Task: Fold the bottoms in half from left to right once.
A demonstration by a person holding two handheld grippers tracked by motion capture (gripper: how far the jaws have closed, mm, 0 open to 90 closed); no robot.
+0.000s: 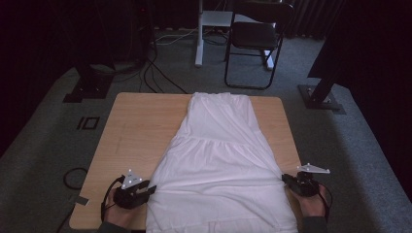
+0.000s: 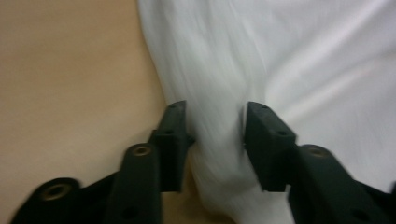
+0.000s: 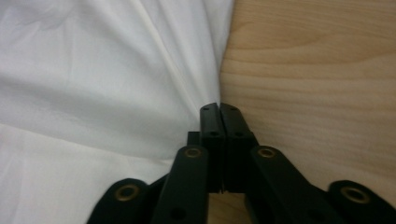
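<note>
A white dress (image 1: pixel 218 145) lies flat along the middle of the wooden table (image 1: pixel 136 126), its narrow top at the far edge and its wide skirt over the near edge. My left gripper (image 1: pixel 150 189) is at the skirt's left edge. In the left gripper view its jaws stand apart, so the gripper (image 2: pixel 212 109) is open, with a loose fold of dress (image 2: pixel 303 56) between them. My right gripper (image 1: pixel 284 178) sits at the skirt's right edge. Seen in the right gripper view, the gripper (image 3: pixel 219 108) is shut on the hem, and folds of the dress (image 3: pixel 93 70) run into its tips.
Bare wood (image 3: pixel 317 70) flanks the dress on both sides. Beyond the table stand a black folding chair (image 1: pixel 255 39), a white stand leg (image 1: pixel 199 43) and two black stand bases (image 1: pixel 90 90) (image 1: pixel 320 97). Cables (image 1: pixel 155 73) trail over the grey carpet.
</note>
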